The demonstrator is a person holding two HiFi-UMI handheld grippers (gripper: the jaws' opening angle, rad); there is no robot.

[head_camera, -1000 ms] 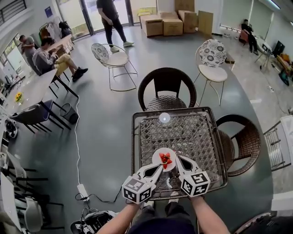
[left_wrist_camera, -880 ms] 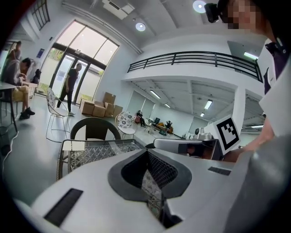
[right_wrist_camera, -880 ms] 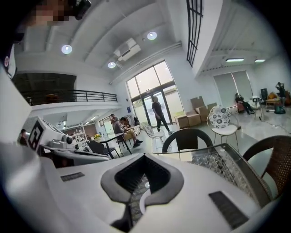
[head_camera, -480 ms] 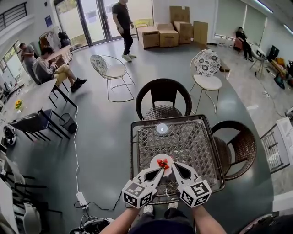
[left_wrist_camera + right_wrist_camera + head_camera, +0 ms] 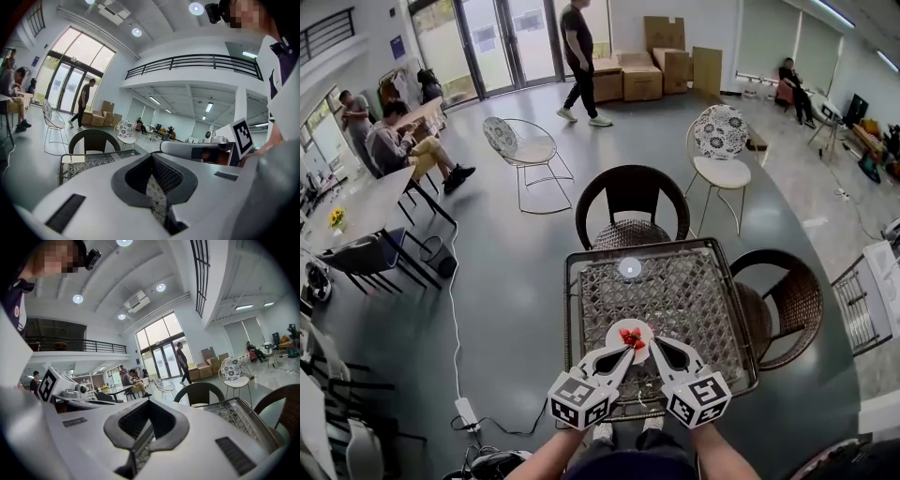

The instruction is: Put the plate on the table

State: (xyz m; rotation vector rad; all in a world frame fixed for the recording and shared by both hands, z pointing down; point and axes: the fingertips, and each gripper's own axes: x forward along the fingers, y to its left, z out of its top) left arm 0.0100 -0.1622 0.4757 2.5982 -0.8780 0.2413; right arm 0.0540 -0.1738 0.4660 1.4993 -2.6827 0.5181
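A small white plate [image 5: 630, 335] carrying red fruit [image 5: 631, 337] is over the near middle of the woven wicker table [image 5: 703, 291]. My left gripper [image 5: 625, 352] points at its near left rim and my right gripper [image 5: 654, 345] at its near right rim, the tips overlapping the plate's edge. In both gripper views the jaws are closed together, with only table mesh showing through the hollow between the pads. The plate is hidden in those views. I cannot tell whether the plate rests on the table or on the grippers. The right gripper [image 5: 197, 149] appears in the left gripper view.
A small clear round object [image 5: 629, 268] sits at the table's far middle. One dark wicker chair [image 5: 630, 202] stands behind the table and another [image 5: 787, 300] to its right. Light chairs, cardboard boxes and several people are farther off.
The plate and both grippers have shifted slightly farther in over the table, keeping the same relation. A person at the back has walked to the right.
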